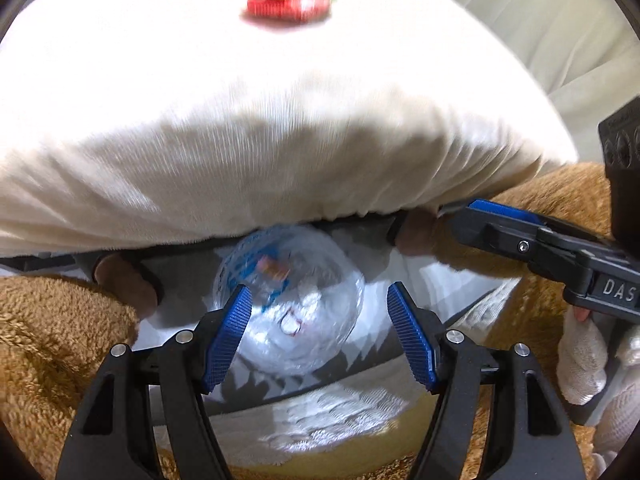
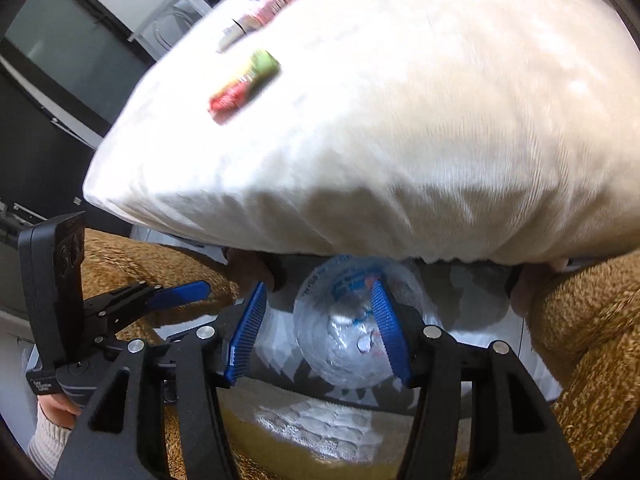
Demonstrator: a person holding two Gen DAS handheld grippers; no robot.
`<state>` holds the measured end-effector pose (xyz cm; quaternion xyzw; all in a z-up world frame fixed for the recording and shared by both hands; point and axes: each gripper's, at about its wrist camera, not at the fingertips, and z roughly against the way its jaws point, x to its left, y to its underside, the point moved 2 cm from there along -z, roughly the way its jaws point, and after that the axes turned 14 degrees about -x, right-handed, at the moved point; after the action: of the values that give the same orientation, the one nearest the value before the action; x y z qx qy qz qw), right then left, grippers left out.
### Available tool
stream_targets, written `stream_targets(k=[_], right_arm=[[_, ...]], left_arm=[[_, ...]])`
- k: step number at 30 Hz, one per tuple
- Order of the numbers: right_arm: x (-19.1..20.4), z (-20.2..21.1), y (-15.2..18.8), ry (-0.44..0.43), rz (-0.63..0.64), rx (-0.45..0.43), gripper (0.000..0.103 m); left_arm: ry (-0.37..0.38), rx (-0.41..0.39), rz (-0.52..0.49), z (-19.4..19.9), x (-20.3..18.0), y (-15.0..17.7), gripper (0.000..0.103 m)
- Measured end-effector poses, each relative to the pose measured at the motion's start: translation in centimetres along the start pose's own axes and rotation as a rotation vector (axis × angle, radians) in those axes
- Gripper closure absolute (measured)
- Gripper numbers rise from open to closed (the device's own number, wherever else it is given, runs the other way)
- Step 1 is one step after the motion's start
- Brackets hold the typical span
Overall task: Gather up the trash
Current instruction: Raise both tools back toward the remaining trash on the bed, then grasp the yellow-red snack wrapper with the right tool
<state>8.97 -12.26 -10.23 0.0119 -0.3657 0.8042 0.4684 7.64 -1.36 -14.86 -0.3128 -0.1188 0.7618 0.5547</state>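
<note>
Your left gripper (image 1: 320, 332) has its blue pads (image 1: 230, 336) apart, and nothing is pressed between them. Below and beyond the pads lies a crumpled clear plastic bottle (image 1: 296, 312) with blue print, resting on grey and white patterned cloth (image 1: 436, 280) under the edge of a large white pillow (image 1: 280, 120). Your right gripper (image 2: 320, 332) also stands apart. Its right pad (image 2: 386, 332) appears in front of the bottle (image 2: 344, 340), but you cannot tell if it touches. A red and green wrapper (image 2: 244, 86) lies on top of the pillow (image 2: 400, 120), well apart from both grippers. Another pale package (image 2: 256, 12) lies further up near the pillow's far edge. A brown fluffy blanket (image 1: 52, 340) is on both sides.
</note>
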Motion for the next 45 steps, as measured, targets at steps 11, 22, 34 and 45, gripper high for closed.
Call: stream_targets(k=[11,22,34,45], right_arm=[[2.2,3.6,-3.4,-0.062,0.148,-0.227,0.045],[5.5,0.1,-7.6,-0.058,0.329,-0.252,0.013],[7.7,-7.6,-10.4,-0.008,0.503,-0.178,0.011],[8.3,-11.2,-10.9,0.009,0.602,-0.125,0.029]], left_arm=[[0.065,-0.234,0.027,5.2,1.2,-3.2,0.034],[0.041,-0.433,0.047,9.9,5.0,-8.1,0.034],[0.024,-0.494,0.089,11.3,8.6,-11.4,0.034],[0.011,-0.486,0.073,10.6,9.7,-13.3,0.034]])
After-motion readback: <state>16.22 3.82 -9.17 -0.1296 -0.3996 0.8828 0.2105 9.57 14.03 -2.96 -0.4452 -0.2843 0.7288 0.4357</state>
